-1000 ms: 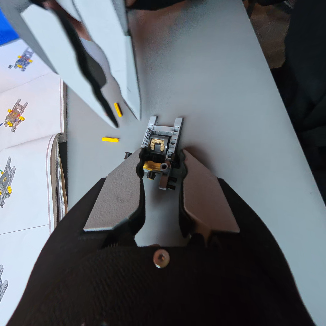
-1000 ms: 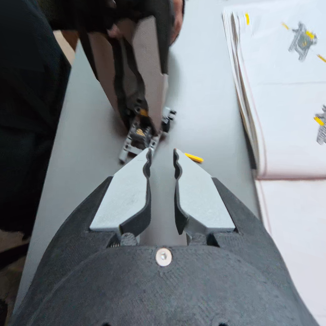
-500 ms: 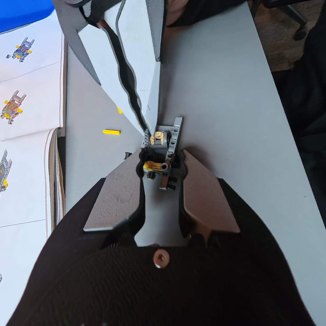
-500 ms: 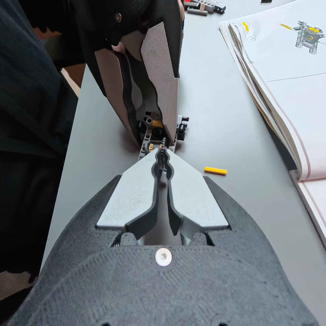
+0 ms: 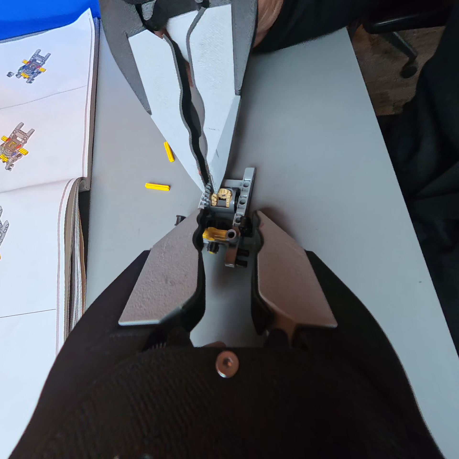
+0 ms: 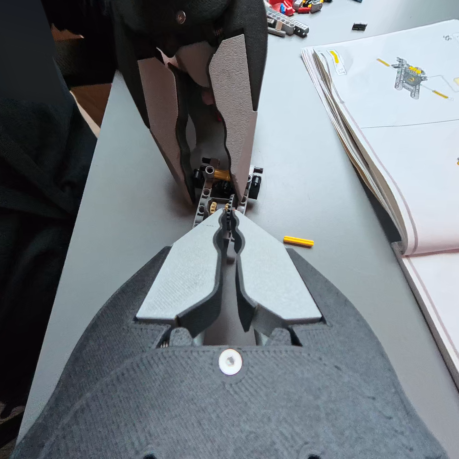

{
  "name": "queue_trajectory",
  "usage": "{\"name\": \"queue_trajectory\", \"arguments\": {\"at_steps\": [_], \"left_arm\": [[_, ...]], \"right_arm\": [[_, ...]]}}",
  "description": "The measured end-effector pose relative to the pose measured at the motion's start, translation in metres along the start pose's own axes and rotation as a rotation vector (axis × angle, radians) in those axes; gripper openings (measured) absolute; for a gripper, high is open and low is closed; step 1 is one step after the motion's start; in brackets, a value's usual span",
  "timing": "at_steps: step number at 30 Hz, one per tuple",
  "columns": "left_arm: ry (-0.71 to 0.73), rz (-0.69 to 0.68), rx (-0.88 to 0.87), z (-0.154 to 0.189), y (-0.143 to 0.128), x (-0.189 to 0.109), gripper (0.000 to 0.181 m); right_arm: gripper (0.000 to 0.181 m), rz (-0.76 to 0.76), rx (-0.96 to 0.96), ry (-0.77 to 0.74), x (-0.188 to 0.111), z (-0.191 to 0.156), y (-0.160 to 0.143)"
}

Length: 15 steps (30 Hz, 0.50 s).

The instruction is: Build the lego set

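Here, going from left to right in the left wrist view, the open instruction booklet (image 5: 37,173) lies at nine o'clock on the grey table (image 5: 310,173). Two loose yellow axles (image 5: 157,186) lie between the booklet and the build; one points to three o'clock, the other (image 5: 169,151) almost to twelve.

In the centre stands the lego frame (image 5: 229,213), grey with a tan gear and a yellow connector. The left gripper (image 5: 227,229) comes from six o'clock, and its jaws press on both sides of the near end of the frame. The right gripper (image 5: 208,182) comes from twelve o'clock. Its jaws are pressed nearly together and pinch the dark toothed gear (image 6: 229,218) at the far left corner of the frame.

I think the danger is at the gear. The pinch is only at the very tips, so the gear can slip or tilt if it is pushed crooked, and then it will not sit with the tan gear. Strong pushing can also turn the frame in the left jaws, because they hold only one end. A sliding frame could knock the axles away.
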<state>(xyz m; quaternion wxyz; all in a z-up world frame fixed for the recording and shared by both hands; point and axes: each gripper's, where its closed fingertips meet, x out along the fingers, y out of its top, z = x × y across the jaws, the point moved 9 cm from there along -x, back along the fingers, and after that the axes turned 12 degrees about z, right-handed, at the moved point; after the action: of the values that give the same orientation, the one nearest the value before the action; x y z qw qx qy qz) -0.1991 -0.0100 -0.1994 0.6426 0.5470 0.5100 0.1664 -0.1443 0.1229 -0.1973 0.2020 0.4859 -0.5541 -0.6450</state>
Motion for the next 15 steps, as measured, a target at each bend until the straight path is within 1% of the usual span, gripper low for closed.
{"name": "queue_trajectory", "arguments": {"at_steps": [3,5,6,9,13,14,15], "left_arm": [[-0.002,0.000,-0.004,-0.001,0.000,0.000,0.035],[0.005,-0.003,0.009,0.000,0.000,0.000,0.035],[0.007,-0.006,0.014,0.000,0.000,0.000,0.035],[0.012,-0.012,0.026,0.001,0.000,0.000,0.035],[0.017,-0.018,0.040,0.001,0.000,0.000,0.035],[0.019,-0.019,0.043,0.002,0.000,0.000,0.035],[0.020,-0.020,0.045,0.002,0.000,0.000,0.035]], "right_arm": [[0.001,-0.002,0.027,0.005,-0.001,0.000,0.000],[0.013,0.002,0.043,0.011,-0.003,0.000,0.001],[0.015,0.000,0.046,0.006,-0.005,0.000,0.001],[0.011,0.017,0.049,-0.002,-0.009,0.000,0.004],[0.009,0.006,0.041,-0.009,-0.006,-0.001,0.010],[0.008,-0.002,0.036,-0.012,-0.004,0.000,0.010],[0.002,-0.016,0.032,-0.017,-0.003,0.000,0.010]]}}
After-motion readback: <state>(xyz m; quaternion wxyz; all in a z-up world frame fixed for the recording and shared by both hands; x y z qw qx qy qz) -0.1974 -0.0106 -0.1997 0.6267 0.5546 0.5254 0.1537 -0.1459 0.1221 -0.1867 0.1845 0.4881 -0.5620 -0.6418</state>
